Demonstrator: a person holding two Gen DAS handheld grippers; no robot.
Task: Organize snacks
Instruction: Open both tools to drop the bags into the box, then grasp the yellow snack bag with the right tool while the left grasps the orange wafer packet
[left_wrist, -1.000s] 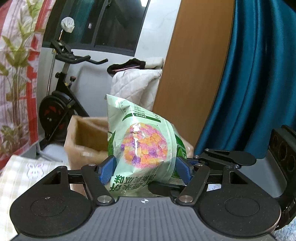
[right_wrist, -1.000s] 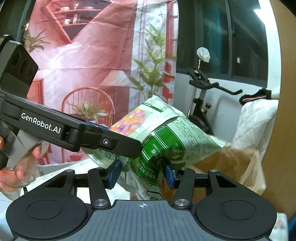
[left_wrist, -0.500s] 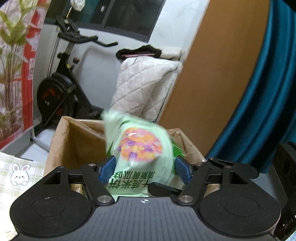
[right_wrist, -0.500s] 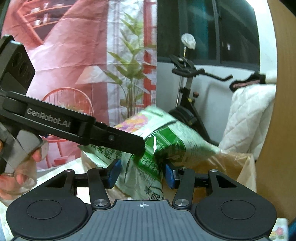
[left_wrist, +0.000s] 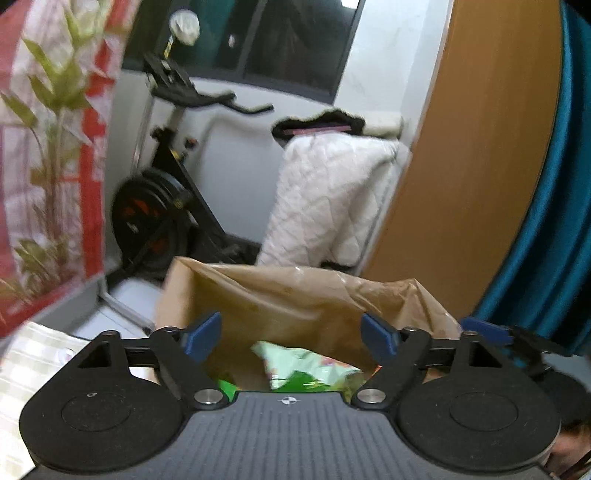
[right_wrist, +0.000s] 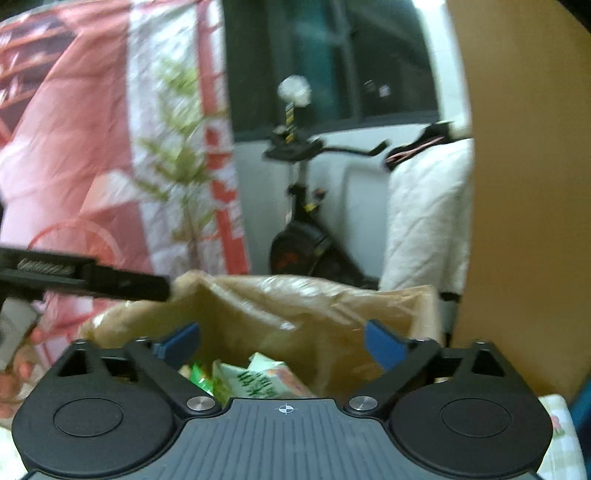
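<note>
Both claws, left (left_wrist: 291, 334) and right (right_wrist: 282, 345), now gape empty; the pale-green plastic snack packet (left_wrist: 306, 365), clamped moments ago, lies low-centre inside the brown paper bag (left_wrist: 295, 295): one snack stowed.

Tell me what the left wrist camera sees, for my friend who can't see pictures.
The left gripper hangs with its blue-padded jaws wide open above a brown paper bag, and a green snack packet lies inside the bag. Behind stand an exercise bike, a white quilted cover, a wooden panel and a teal curtain.
</note>
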